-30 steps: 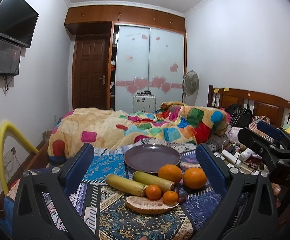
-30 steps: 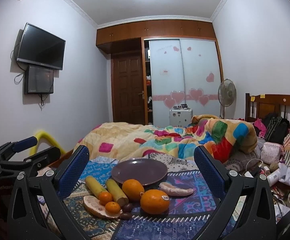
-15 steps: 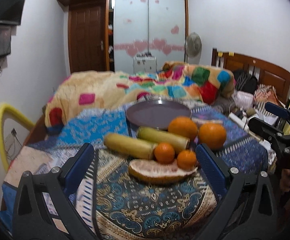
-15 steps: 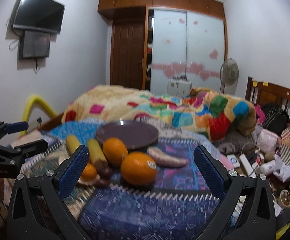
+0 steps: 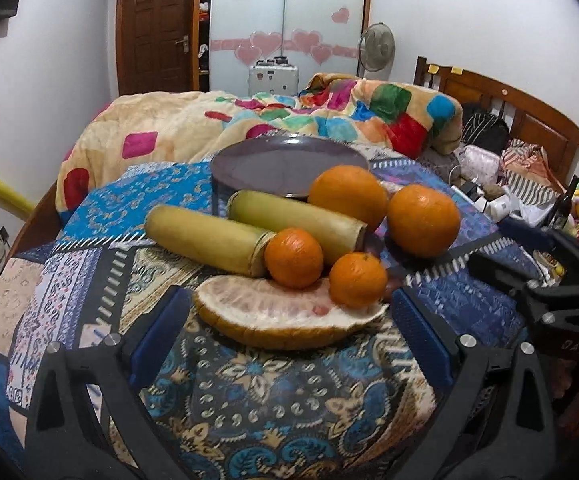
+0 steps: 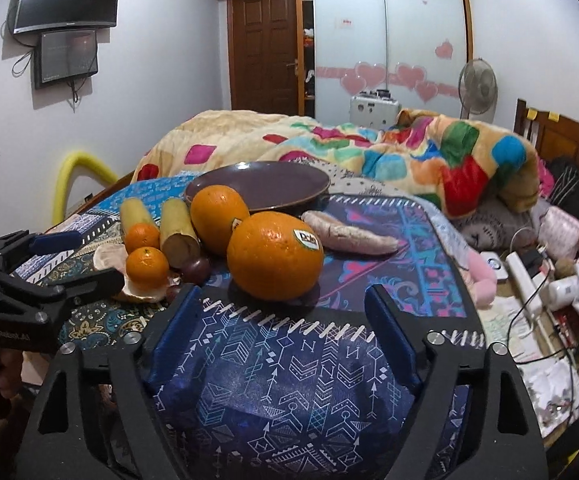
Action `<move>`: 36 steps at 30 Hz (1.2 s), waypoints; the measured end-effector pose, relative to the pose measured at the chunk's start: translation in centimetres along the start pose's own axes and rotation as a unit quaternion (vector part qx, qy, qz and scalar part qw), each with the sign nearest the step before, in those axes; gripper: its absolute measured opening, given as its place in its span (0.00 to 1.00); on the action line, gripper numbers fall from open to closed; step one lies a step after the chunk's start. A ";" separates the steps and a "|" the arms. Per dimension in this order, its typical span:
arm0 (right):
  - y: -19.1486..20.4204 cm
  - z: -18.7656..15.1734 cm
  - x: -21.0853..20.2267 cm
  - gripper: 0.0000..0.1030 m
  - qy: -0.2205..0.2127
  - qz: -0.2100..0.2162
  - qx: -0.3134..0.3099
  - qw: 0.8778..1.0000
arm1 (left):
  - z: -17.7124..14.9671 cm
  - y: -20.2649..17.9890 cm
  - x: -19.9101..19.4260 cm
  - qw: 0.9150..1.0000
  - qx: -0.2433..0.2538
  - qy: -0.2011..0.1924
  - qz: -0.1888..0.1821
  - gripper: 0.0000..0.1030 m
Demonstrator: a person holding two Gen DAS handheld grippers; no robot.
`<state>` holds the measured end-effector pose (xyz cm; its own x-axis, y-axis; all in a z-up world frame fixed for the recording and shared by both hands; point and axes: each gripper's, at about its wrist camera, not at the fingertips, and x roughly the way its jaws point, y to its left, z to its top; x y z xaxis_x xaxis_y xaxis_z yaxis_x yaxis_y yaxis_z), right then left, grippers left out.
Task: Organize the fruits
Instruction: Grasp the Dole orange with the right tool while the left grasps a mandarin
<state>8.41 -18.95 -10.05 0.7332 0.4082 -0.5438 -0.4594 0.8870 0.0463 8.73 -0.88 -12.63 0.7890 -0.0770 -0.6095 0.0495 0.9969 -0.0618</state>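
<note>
The left gripper (image 5: 289,328) hangs with its jaws wide apart and nothing between them, a pomelo wedge (image 5: 285,314) lying just ahead between the blue pads. Beyond the wedge sit two small mandarins (image 5: 294,258), two sugarcane pieces (image 5: 209,238) and a purple plate (image 5: 285,166) on a patterned cloth (image 5: 273,408). The right gripper (image 6: 281,320) is likewise spread apart and empty, a stickered orange (image 6: 275,256) just ahead of its tips, a second orange (image 6: 218,216) farther off to the left.
</note>
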 end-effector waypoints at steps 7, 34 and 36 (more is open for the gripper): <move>-0.5 0.7 1.7 0.69 0.014 0.039 0.016 0.999 | 0.7 -2.0 1.3 0.999 0.023 0.012 -0.020 0.72; -0.2 1.1 4.1 0.62 0.035 0.047 0.032 0.998 | 0.6 -2.3 1.2 0.999 0.021 0.013 -0.028 0.32; -0.2 0.9 3.6 0.62 0.036 0.049 0.033 0.998 | 0.7 -2.5 1.3 0.999 0.025 0.012 -0.025 0.32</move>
<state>11.63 -17.46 -11.26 0.6466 0.4795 -0.5933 -0.4916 0.8566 0.1566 10.03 -3.50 -12.75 0.7700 -0.1261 -0.6254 0.1185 0.9915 -0.0540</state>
